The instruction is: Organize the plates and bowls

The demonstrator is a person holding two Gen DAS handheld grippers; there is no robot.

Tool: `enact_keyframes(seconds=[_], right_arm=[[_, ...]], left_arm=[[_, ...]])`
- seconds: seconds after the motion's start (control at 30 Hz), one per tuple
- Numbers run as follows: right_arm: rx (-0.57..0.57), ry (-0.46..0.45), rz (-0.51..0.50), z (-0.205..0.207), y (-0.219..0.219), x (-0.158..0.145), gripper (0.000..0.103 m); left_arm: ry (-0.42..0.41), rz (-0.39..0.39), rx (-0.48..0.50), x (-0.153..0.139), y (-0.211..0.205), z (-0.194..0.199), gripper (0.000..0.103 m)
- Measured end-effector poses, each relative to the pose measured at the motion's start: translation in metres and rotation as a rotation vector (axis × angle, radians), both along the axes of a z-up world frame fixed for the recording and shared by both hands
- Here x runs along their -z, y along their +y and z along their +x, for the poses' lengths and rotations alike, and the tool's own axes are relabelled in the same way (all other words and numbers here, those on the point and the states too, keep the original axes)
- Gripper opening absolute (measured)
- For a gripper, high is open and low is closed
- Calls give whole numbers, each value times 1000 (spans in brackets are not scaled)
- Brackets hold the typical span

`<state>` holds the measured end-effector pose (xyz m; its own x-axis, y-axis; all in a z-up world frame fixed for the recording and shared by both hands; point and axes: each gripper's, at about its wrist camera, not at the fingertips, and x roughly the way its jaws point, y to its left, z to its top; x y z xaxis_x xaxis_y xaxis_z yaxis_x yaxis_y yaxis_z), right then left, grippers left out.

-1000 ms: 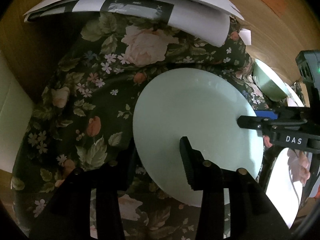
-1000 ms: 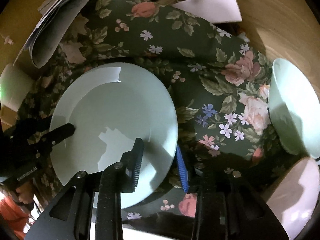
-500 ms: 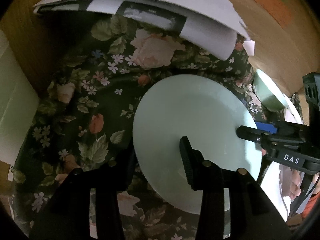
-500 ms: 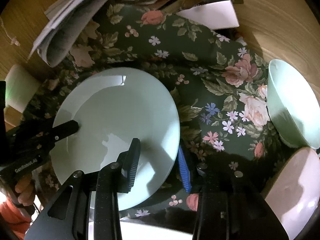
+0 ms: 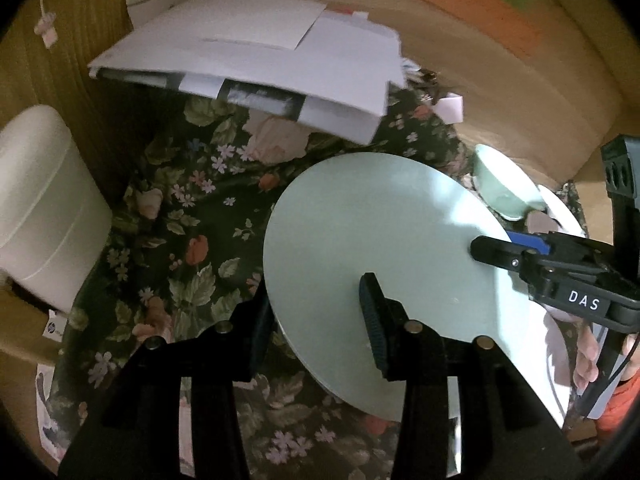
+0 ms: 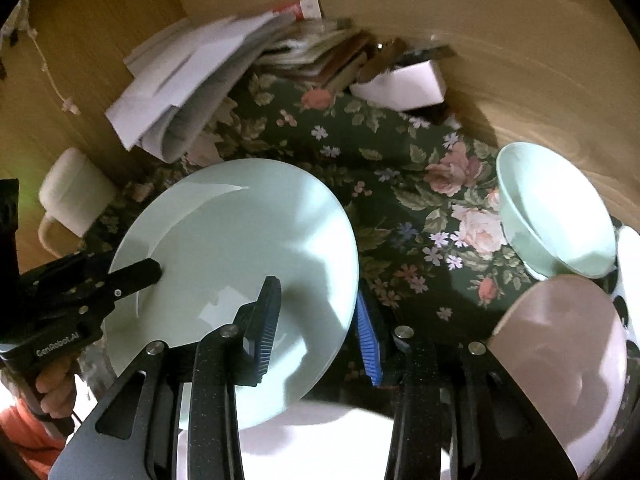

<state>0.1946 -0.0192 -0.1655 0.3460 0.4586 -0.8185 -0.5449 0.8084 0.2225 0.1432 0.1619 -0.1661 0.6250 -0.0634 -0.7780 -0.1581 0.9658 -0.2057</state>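
A pale green plate (image 5: pixel 372 248) (image 6: pixel 240 248) is held in the air above the floral cloth, gripped at two sides. My left gripper (image 5: pixel 316 316) is shut on its left rim, one finger above and one below. My right gripper (image 6: pixel 316 320) is shut on its right rim, with the blue pad under the edge. A white plate (image 6: pixel 328 440) lies below it at the near edge. A pale green bowl (image 6: pixel 556 216) and a pink bowl (image 6: pixel 568 360) stand to the right; the green bowl also shows in the left wrist view (image 5: pixel 504 192).
A pile of white papers (image 5: pixel 256 64) and a small white box (image 6: pixel 404 84) lie at the back of the floral cloth (image 5: pixel 192 216). A white container (image 5: pixel 44 204) stands at the left. Wooden walls surround the cloth.
Both grippers have lifted the green plate higher and tilted back, so more of the papers and back wall shows. The white plate now appears beneath.
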Motion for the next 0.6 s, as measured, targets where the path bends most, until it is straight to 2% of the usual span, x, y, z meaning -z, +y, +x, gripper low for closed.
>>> enact_keyframes(seconds=[0.33, 0.6], right_arm=[[22, -45, 29, -21, -31, -18, 34], [40, -80, 39, -43, -47, -29, 34]], left_arm=[[-56, 12, 29, -21, -23, -27, 42], [-75, 19, 50, -28, -47, -32, 42]])
